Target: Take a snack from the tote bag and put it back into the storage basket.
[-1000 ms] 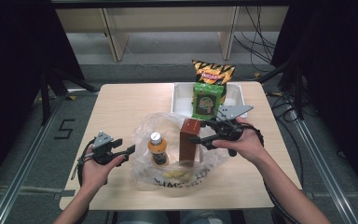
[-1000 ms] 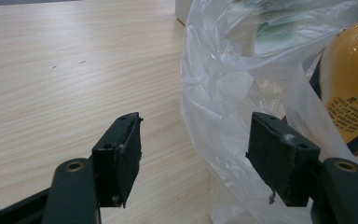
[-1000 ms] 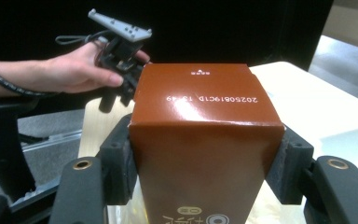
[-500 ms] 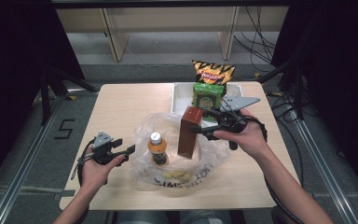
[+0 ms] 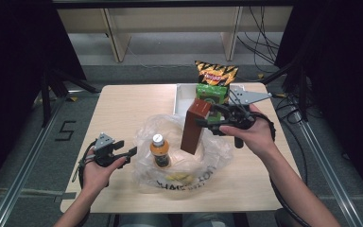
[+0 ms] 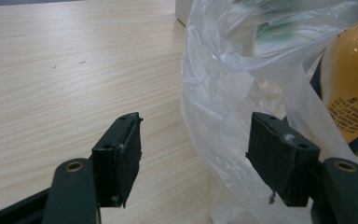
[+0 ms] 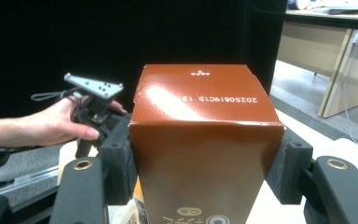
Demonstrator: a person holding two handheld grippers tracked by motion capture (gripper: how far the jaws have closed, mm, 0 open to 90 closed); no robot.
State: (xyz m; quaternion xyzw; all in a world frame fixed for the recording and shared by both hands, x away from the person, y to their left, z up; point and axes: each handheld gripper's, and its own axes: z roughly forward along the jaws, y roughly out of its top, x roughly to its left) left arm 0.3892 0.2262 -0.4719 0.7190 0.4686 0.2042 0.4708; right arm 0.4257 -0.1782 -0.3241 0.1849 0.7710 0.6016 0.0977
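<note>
Above plastic bag (image 5: 182, 156) on desk (image 5: 127, 106): right gripper (image 5: 207, 121) grasping brown carton (image 5: 194, 126), tilted, now higher than before, lower end over bag opening. Orange bottle (image 5: 159, 150) upright inside bag, unchanged. Left gripper (image 5: 128, 152) released, empty, same place beside bag edge.

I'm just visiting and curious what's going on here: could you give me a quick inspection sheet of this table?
Surface: light wooden table, bare at its left.
Job's things: brown carton held above a clear plastic bag; orange bottle standing in the bag.
Clutter: white tray at the far edge with a green packet and a snack bag.
Grippers: right gripper clamps the carton; left gripper open beside the bag.
Cables: black cable along the right forearm.
Surroundings: dark curtains, pale shelving behind.
</note>
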